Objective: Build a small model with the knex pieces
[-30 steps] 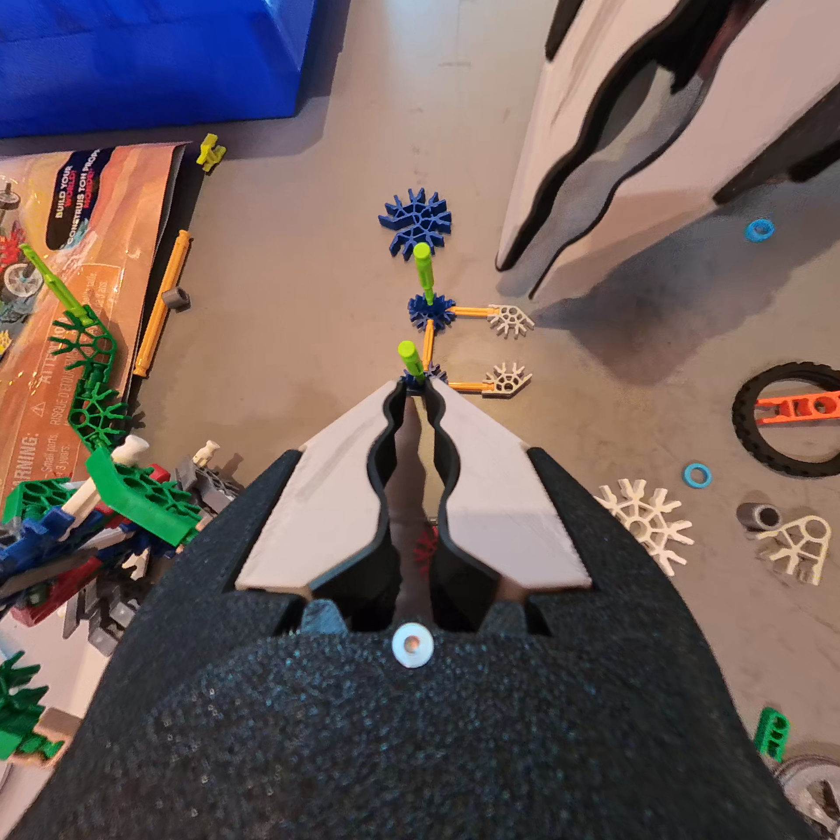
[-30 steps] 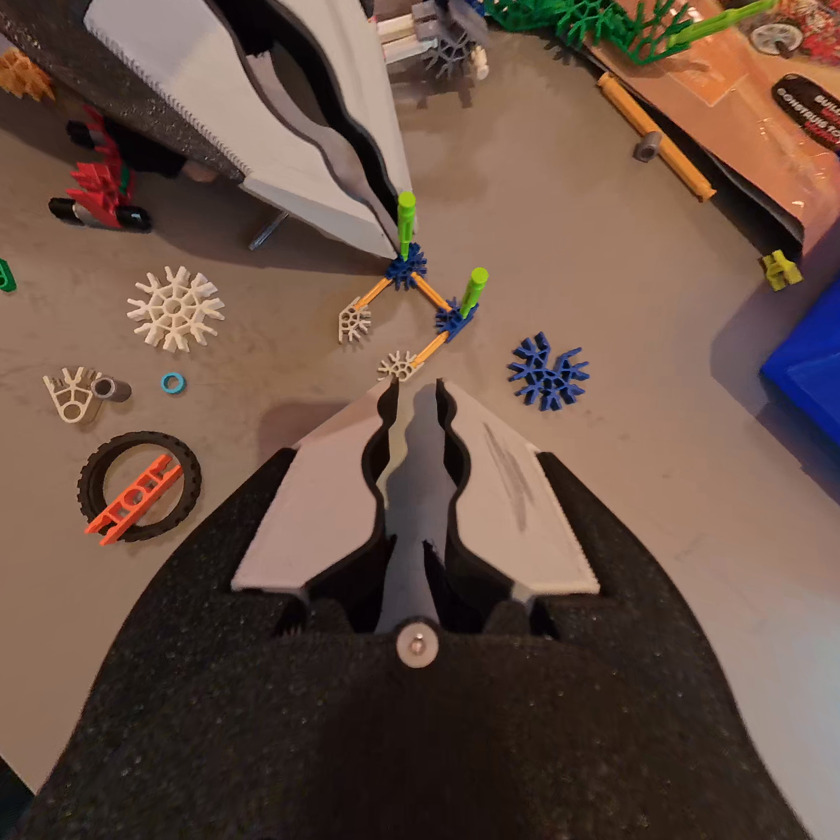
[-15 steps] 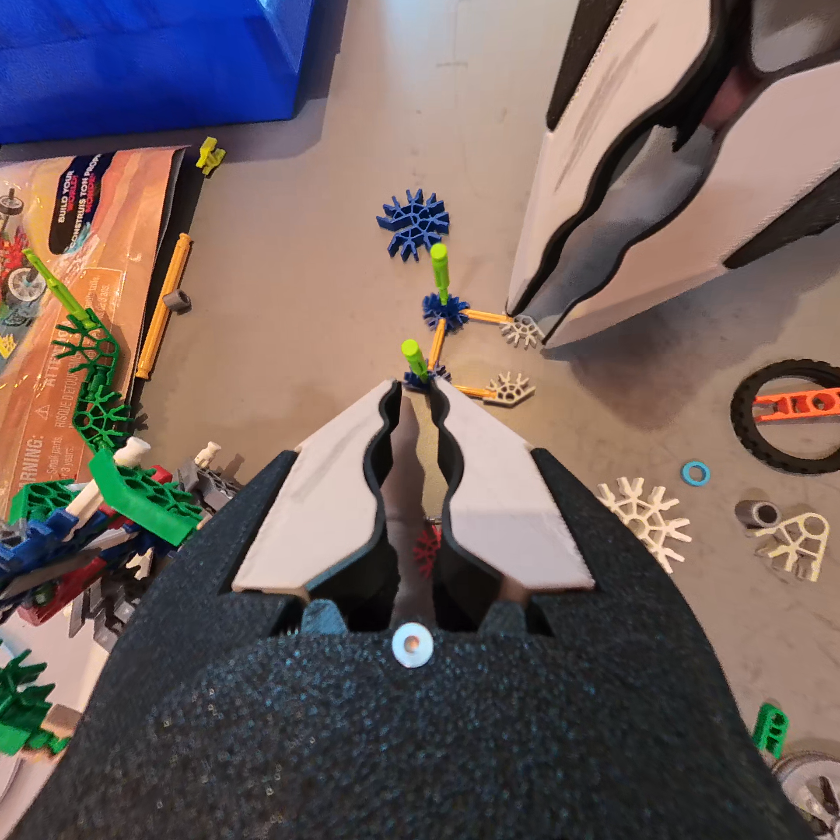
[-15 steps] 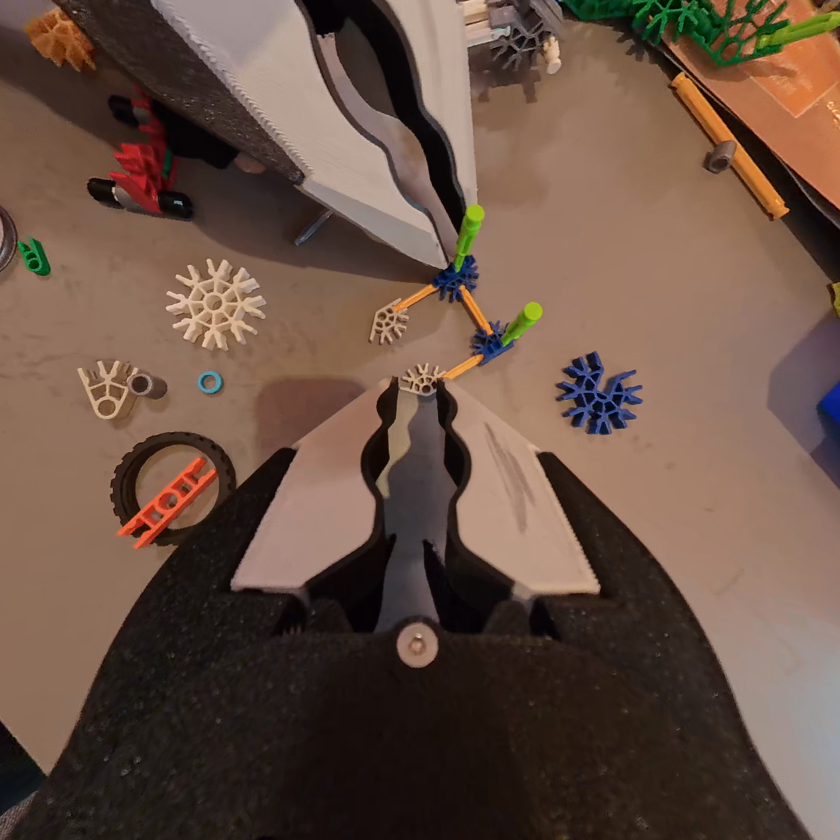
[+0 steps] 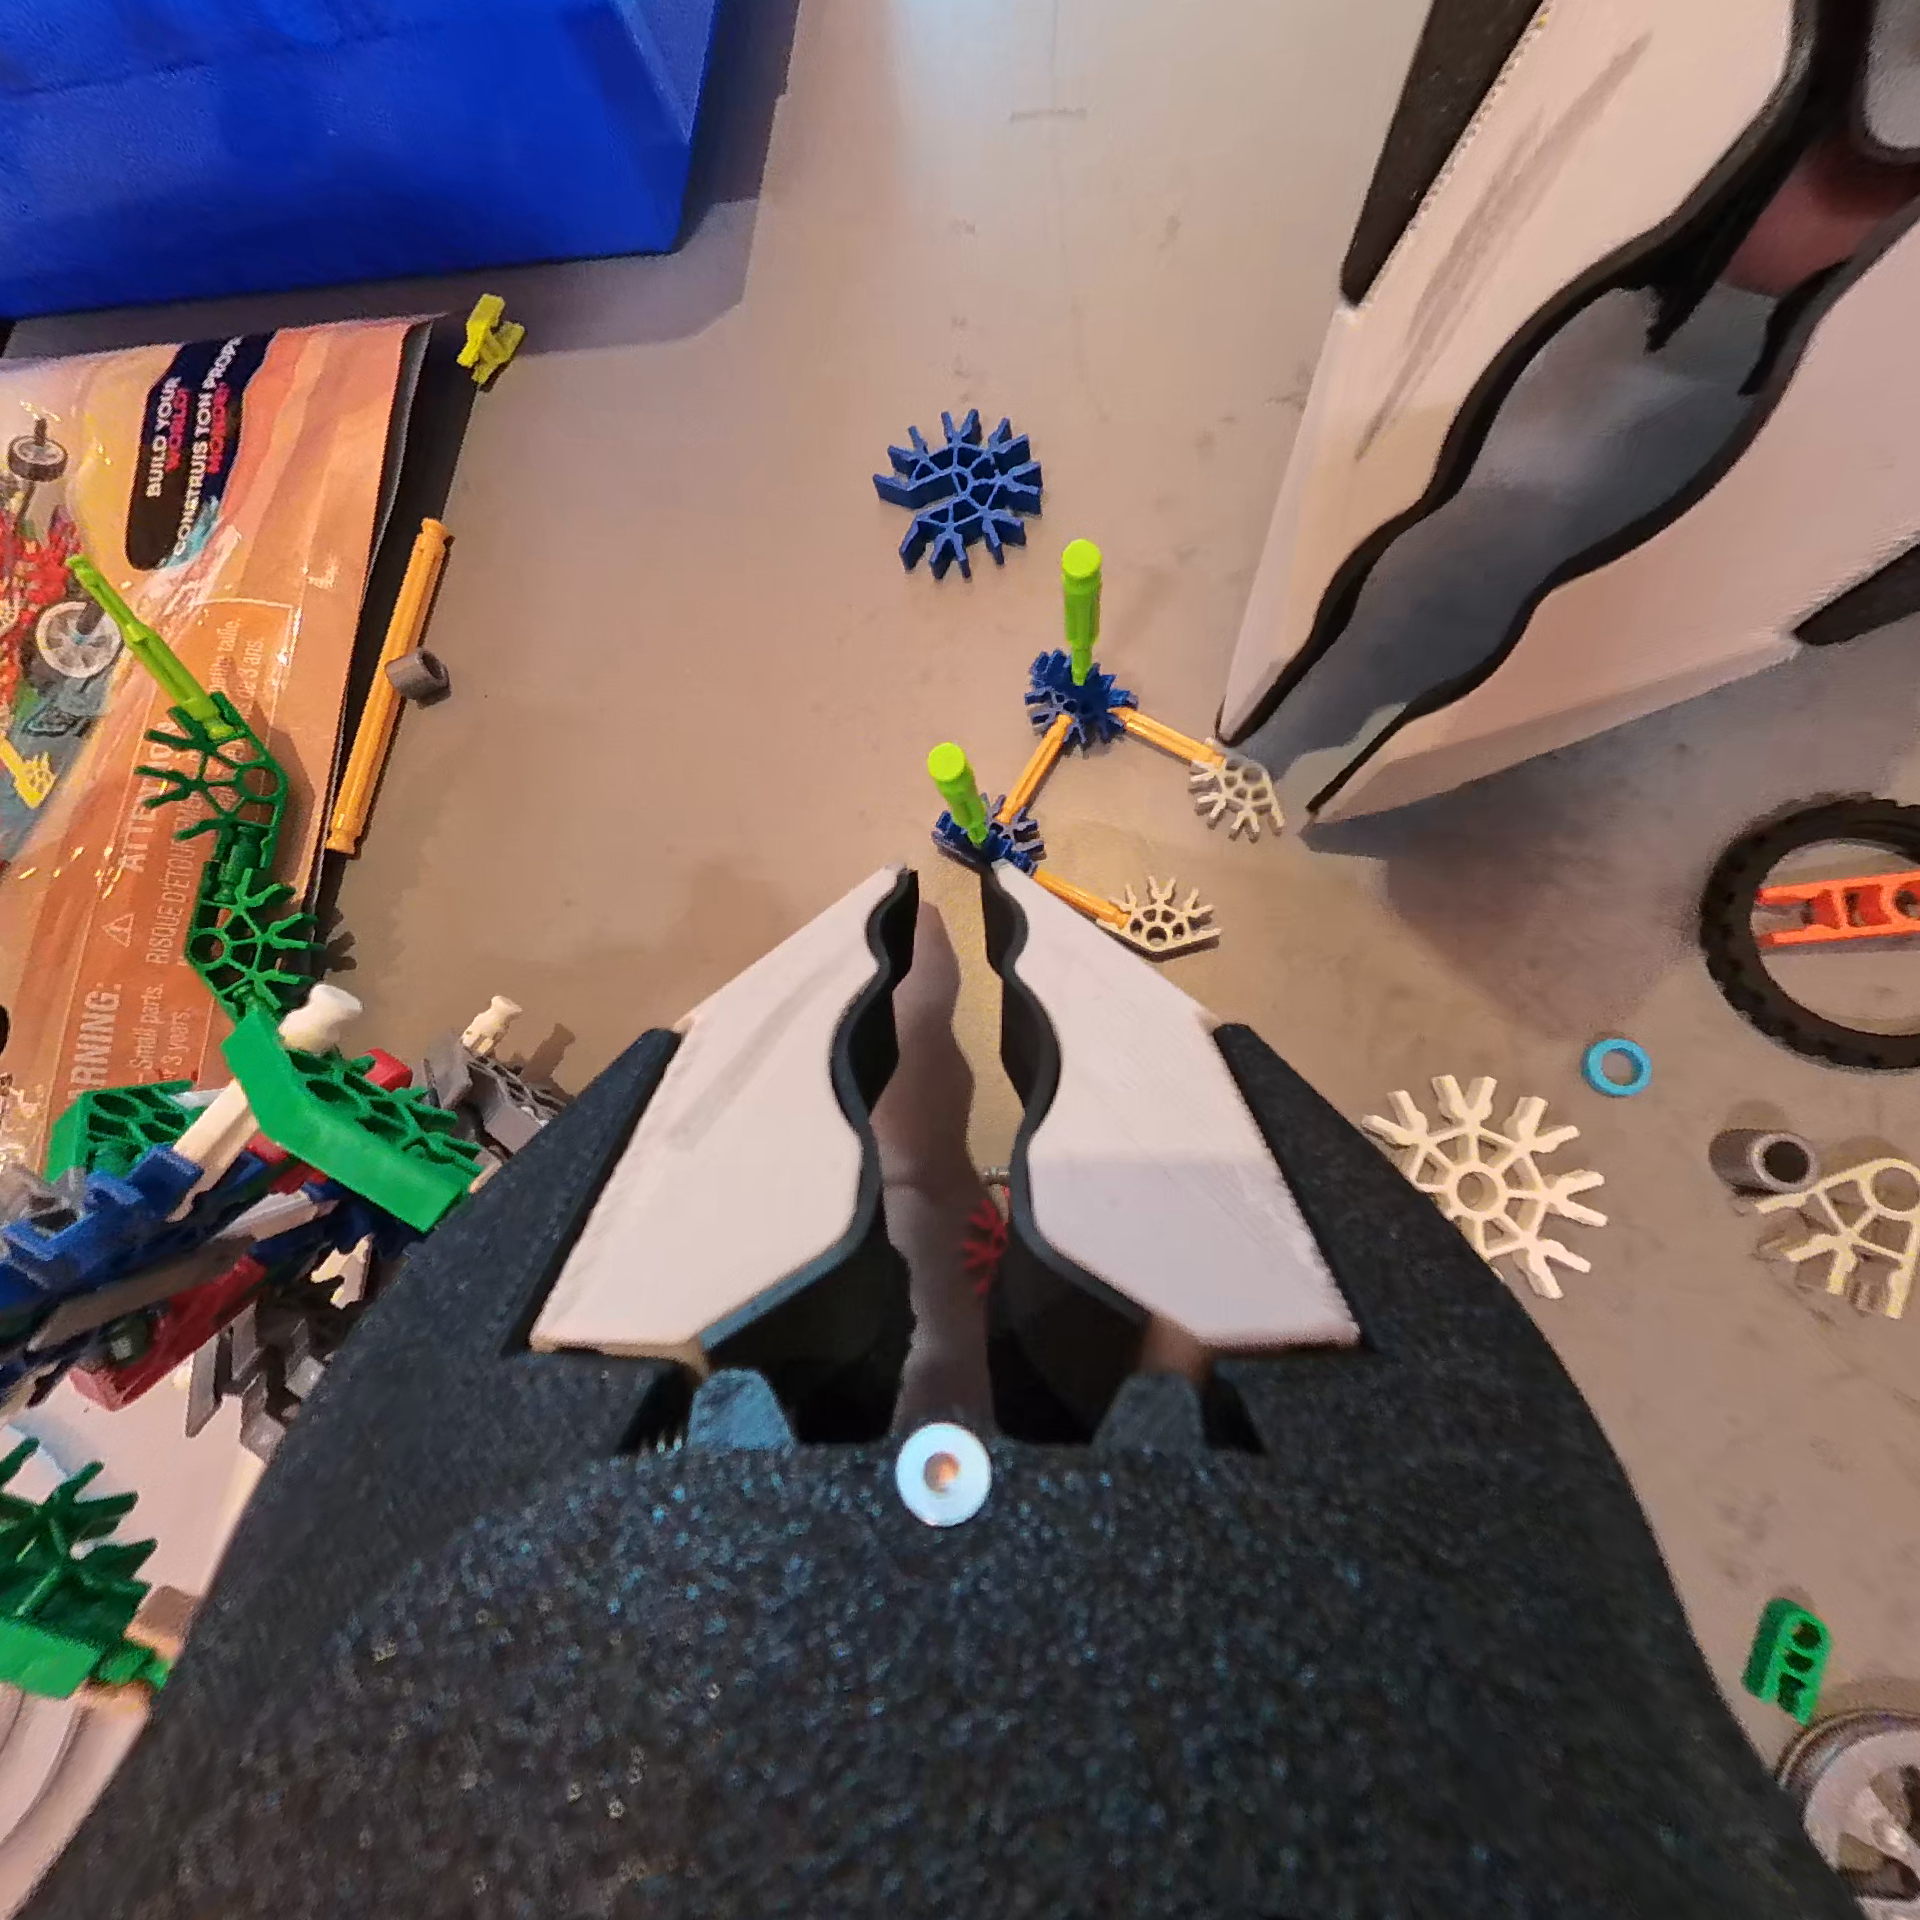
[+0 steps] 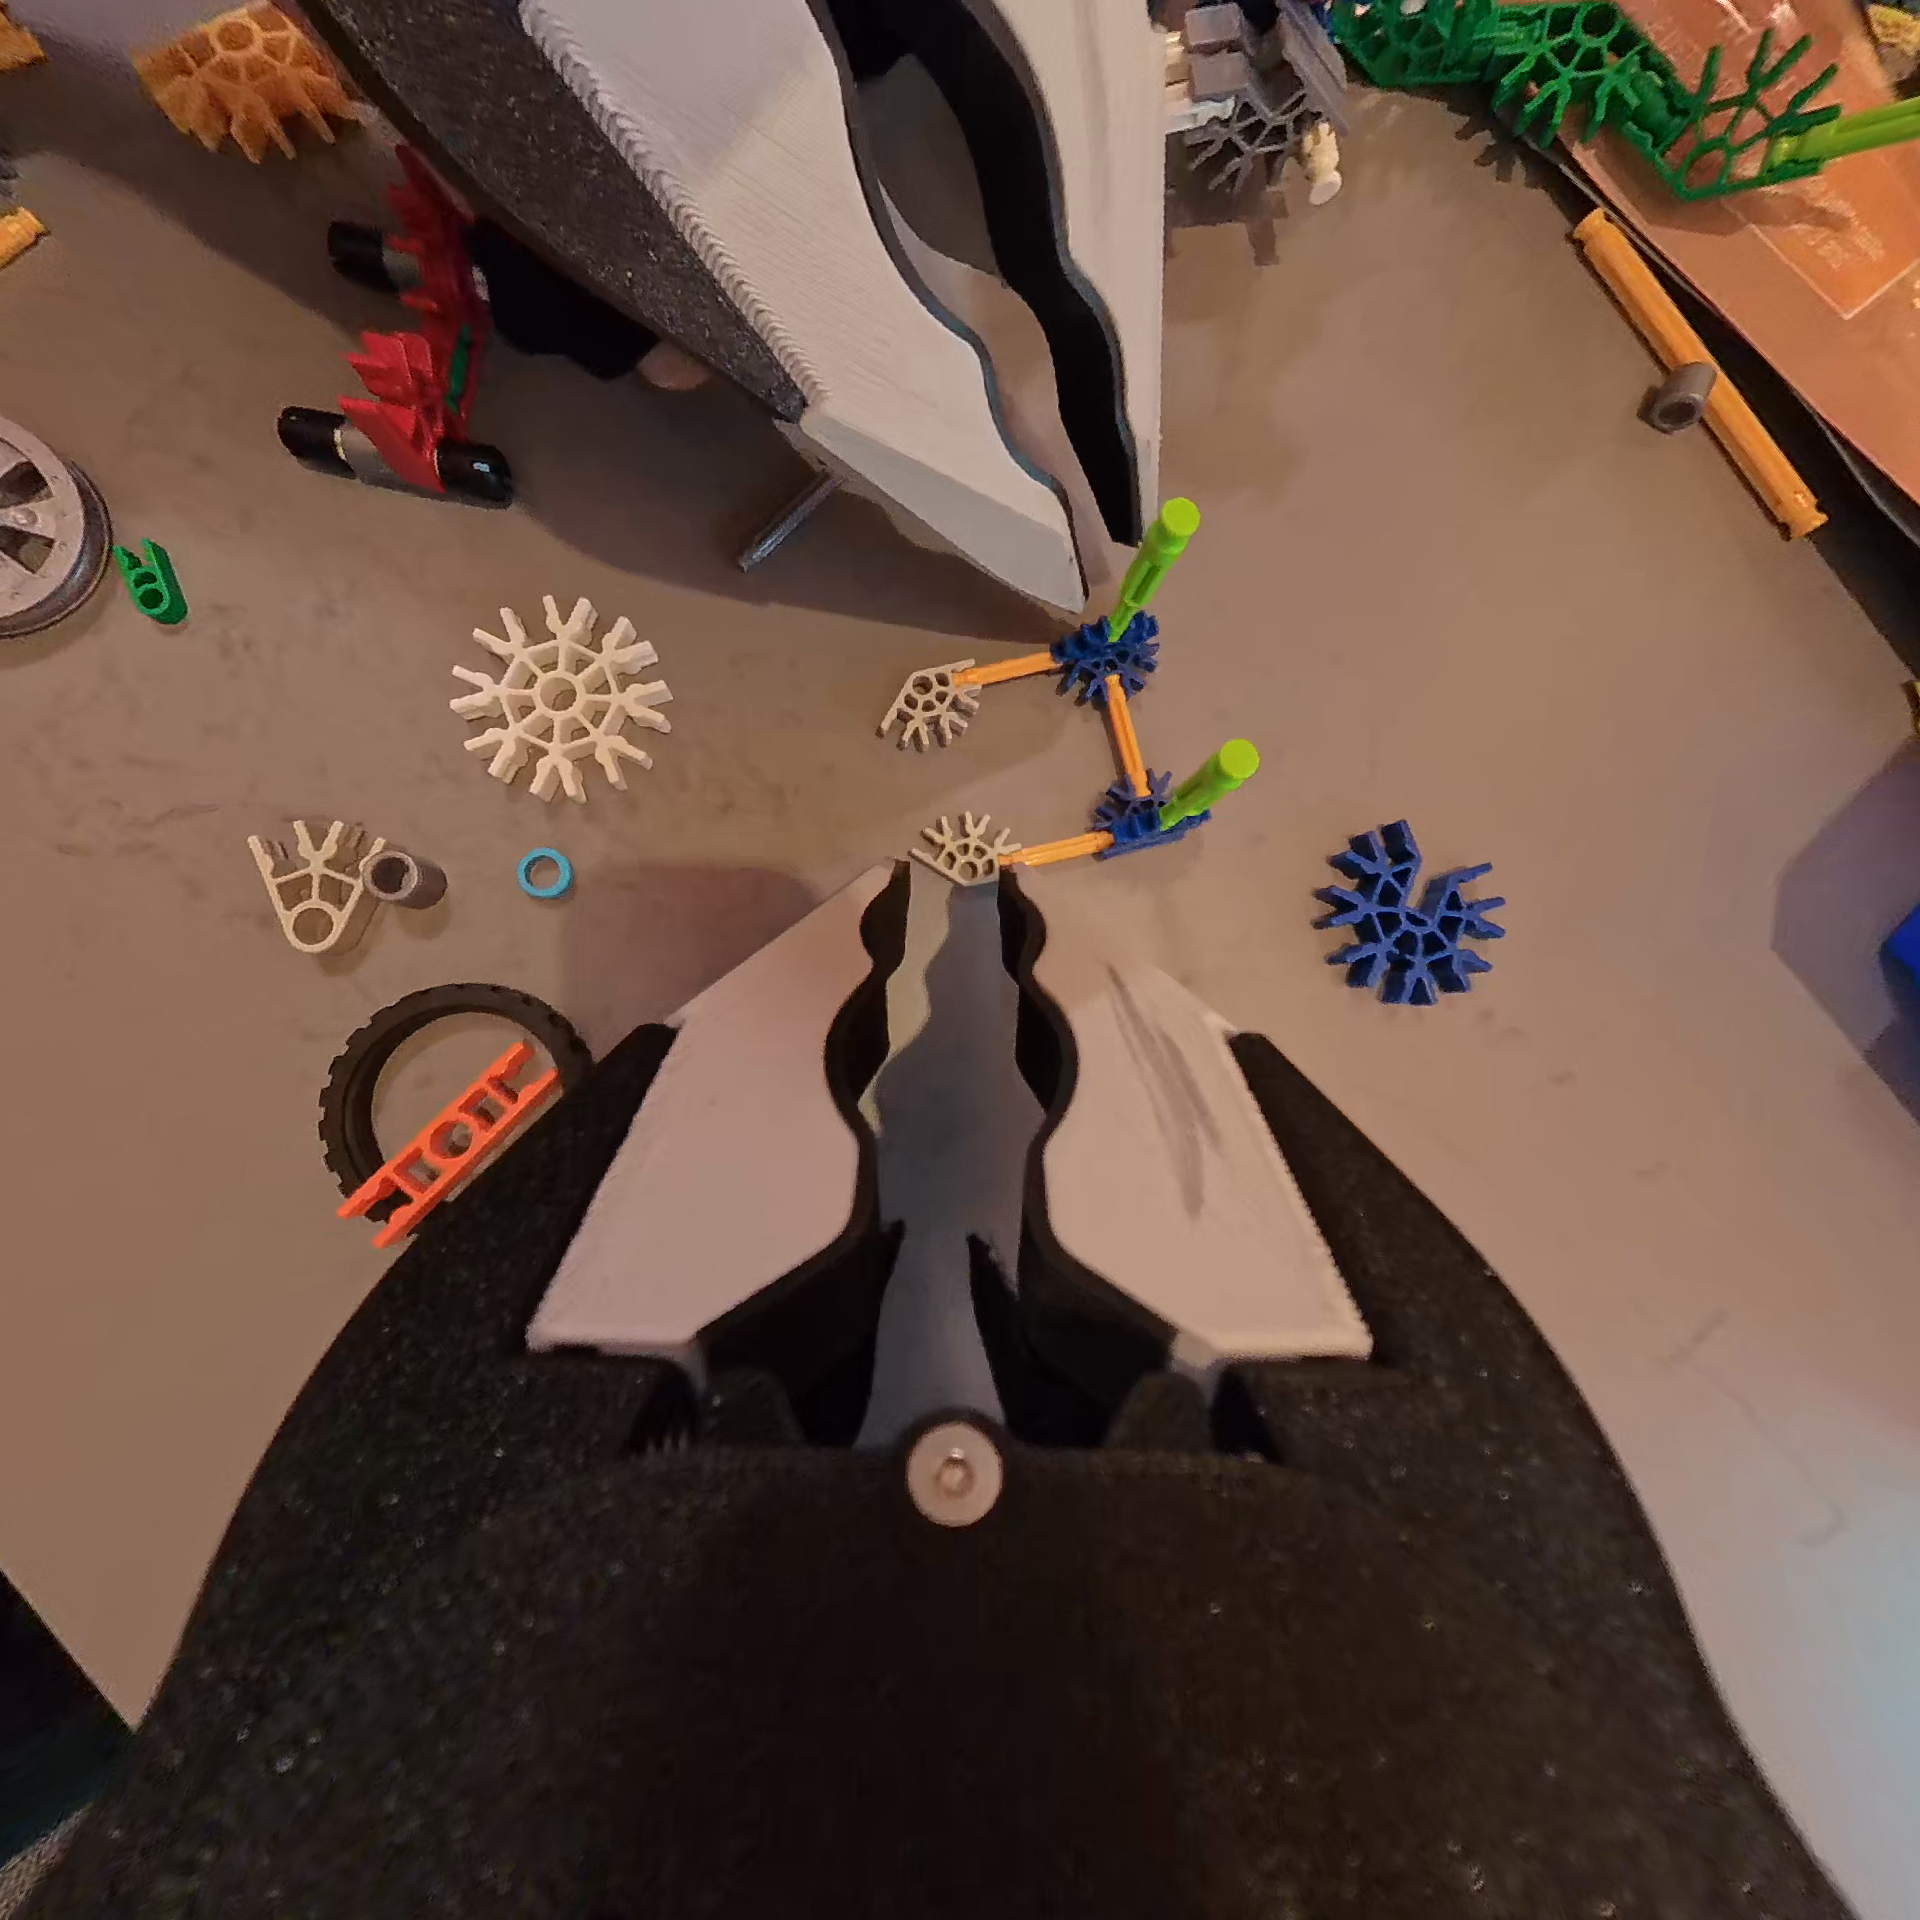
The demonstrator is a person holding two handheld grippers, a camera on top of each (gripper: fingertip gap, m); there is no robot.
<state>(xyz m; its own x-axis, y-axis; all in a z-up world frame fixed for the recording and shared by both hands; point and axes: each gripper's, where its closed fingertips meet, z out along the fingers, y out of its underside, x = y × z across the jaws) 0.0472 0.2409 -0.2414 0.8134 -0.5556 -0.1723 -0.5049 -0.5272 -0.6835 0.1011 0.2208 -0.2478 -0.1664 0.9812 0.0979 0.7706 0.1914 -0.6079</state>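
Two blue hubs [image 5: 1075, 697], each with an upright green peg, join by orange rods; left gripper [image 5: 948, 883], narrowly parted, sits beside the nearer. Right gripper [image 6: 954, 875], slightly apart, touches a grey connector [image 6: 964, 845]; bare tabletop [image 6: 1558, 1195] rightward.

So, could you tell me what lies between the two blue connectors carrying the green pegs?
In both wrist views, a short orange rod joins the two blue connectors.
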